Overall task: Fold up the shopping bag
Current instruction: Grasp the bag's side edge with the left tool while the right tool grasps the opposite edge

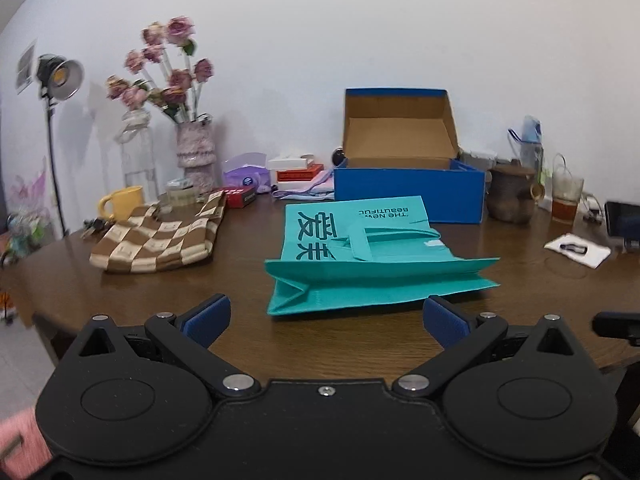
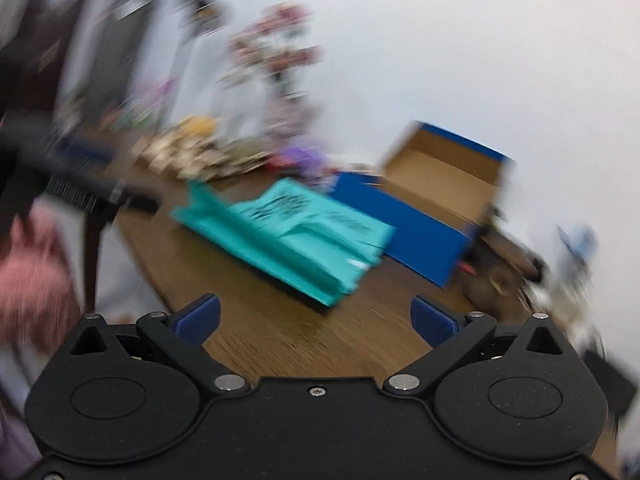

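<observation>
A teal shopping bag [image 1: 360, 256] lies flat on the brown wooden table [image 1: 120, 292], its handles on top and dark print facing up. My left gripper [image 1: 326, 320] stands open just short of the bag's near edge, nothing between its blue pads. In the blurred, tilted right wrist view the same teal bag [image 2: 296, 240] lies ahead of my right gripper [image 2: 316, 320], which is open and empty above the table [image 2: 280, 340].
An open blue cardboard box [image 1: 408, 188] stands behind the bag. A brown checked cloth bag [image 1: 160, 240], a yellow mug [image 1: 120, 202], a vase of pink flowers [image 1: 192, 152] and a glass jar sit at the left. A brown pot [image 1: 510, 194], a glass of tea and white paper lie at the right.
</observation>
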{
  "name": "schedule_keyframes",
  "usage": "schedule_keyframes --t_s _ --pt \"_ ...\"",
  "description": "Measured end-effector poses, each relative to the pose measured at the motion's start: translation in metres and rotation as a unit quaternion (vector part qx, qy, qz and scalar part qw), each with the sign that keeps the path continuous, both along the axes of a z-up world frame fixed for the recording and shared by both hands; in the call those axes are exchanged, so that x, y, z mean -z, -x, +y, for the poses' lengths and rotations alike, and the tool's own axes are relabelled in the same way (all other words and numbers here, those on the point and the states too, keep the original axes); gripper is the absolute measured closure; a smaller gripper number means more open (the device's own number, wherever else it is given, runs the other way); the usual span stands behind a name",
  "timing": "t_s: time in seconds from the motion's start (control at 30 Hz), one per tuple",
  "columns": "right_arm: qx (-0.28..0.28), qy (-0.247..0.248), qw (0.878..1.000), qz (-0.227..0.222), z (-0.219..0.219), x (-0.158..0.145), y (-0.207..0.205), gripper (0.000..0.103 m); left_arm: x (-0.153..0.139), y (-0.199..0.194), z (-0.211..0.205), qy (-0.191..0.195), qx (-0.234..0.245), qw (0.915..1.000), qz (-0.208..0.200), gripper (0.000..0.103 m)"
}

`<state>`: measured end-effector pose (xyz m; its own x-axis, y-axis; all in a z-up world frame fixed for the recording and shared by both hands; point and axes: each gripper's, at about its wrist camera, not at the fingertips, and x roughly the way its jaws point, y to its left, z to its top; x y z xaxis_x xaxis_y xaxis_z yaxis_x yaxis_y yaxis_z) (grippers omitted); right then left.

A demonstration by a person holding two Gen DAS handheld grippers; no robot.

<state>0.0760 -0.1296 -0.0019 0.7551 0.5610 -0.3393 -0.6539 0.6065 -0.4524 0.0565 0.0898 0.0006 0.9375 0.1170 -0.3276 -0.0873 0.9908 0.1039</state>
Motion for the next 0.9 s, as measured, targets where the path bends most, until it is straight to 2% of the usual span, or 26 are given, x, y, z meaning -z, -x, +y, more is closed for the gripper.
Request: schedule_keyframes --t_s 0.1,0.17,0.23,0.27,0.33,0.43,0.57,0.63,0.7,0.73,0.83,0.9 --pt "-0.043 0.073 0.996 -0.024 0.027 0.003 -0.029 0.002 -0.001 -0.016 -0.003 -0.054 0.035 0.9978 0.015 0.0" --pt "-0.069 0.1 0.992 -0.034 0.042 0.006 -0.047 0.007 0.003 -0.031 -0.008 -0.094 0.058 0.993 0.043 0.0" --pt "-0.118 0.105 0.987 -0.025 0.054 0.007 -0.069 0.008 0.009 -0.046 -0.01 -0.119 0.071 0.9881 0.067 0.0" --pt "-0.144 0.111 0.983 -0.01 0.059 0.008 -0.08 0.009 0.011 -0.049 -0.01 -0.119 0.073 0.9877 0.072 0.0" --pt "-0.173 0.134 0.976 0.014 0.071 0.012 -0.097 0.017 0.015 -0.055 -0.008 -0.112 0.077 0.9875 0.08 0.0" --pt "-0.188 0.156 0.969 0.04 0.082 0.017 -0.119 0.025 0.024 -0.061 0.0 -0.102 0.075 0.9883 0.085 0.0" --pt "-0.216 0.142 0.96 0.107 0.085 0.018 -0.146 0.032 0.028 -0.062 0.007 -0.098 0.075 0.9892 0.079 0.0" --pt "-0.229 0.134 0.953 0.145 0.084 0.02 -0.162 0.052 0.023 -0.063 0.009 -0.099 0.086 0.9883 0.078 0.0" --pt "-0.234 0.131 0.95 0.162 0.081 0.022 -0.171 0.055 0.025 -0.061 0.005 -0.107 0.104 0.9859 0.075 0.0" --pt "-0.236 0.123 0.949 0.169 0.079 0.023 -0.174 0.068 0.027 -0.06 0.003 -0.113 0.113 0.9844 0.074 0.0" --pt "-0.246 0.112 0.948 0.168 0.065 0.021 -0.167 0.084 0.029 -0.06 -0.005 -0.137 0.15 0.9771 0.063 0.0" --pt "-0.252 0.107 0.947 0.167 0.054 0.019 -0.161 0.088 0.031 -0.053 -0.013 -0.155 0.174 0.9712 0.049 0.0"
